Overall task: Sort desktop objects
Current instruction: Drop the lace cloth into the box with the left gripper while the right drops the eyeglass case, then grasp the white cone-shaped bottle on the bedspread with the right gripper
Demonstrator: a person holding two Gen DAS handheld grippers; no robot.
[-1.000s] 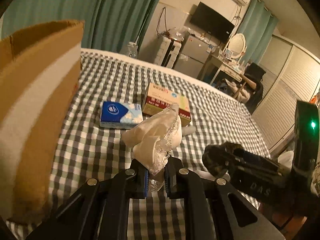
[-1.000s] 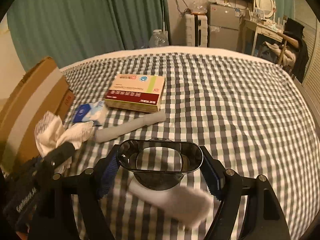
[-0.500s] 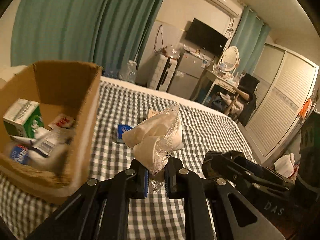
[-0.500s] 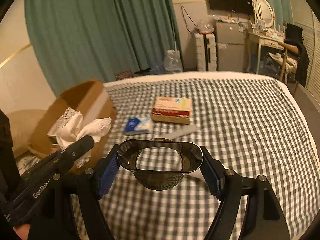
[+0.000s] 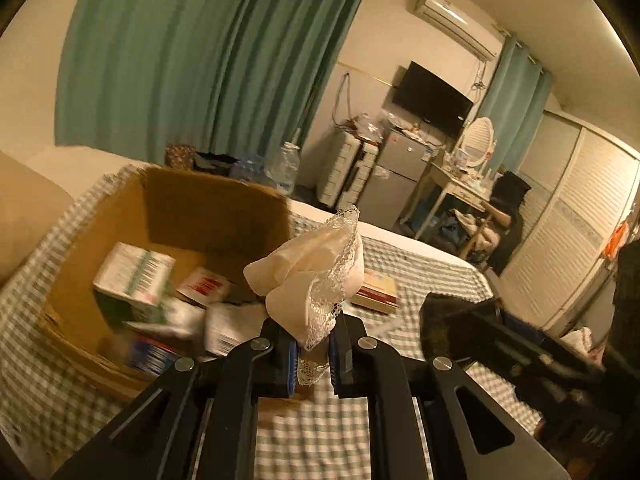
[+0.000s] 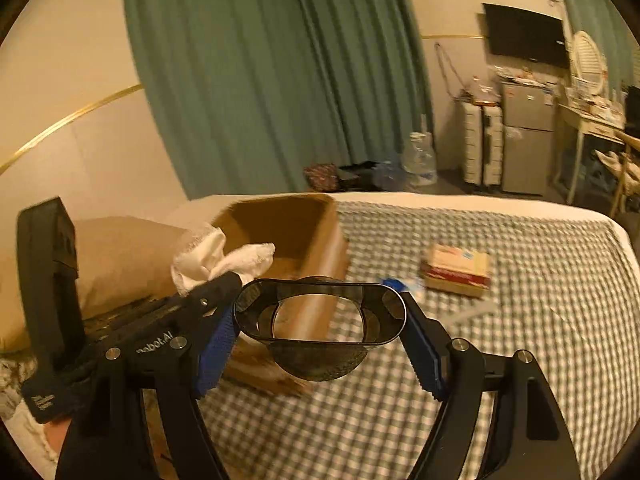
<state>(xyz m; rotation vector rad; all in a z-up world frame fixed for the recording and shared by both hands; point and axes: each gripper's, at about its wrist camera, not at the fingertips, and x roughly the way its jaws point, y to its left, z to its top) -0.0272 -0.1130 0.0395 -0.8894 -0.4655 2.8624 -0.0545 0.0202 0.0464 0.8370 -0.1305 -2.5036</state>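
Left tongs [image 5: 313, 354] were clamped on the lacy cloth [image 5: 316, 272]; right tongs [image 6: 320, 344] gripped a dark oval cup [image 6: 320, 320] across its width.

Left wrist view: looks forward and down along the left gripper [image 5: 312, 354], close above the open cardboard box [image 5: 216, 216] at 10 o'clock, checked bed [image 5: 420, 264] beyond. Right wrist view: same downward tilt along the right gripper [image 6: 320, 334], box [image 6: 304, 232] farther off at 12 o'clock. Shared: box, bed, green curtain [image 5: 192, 60], television [image 6: 524, 34], red-and-cream carton [image 6: 456, 270]. Each view catches the other gripper at its edge.
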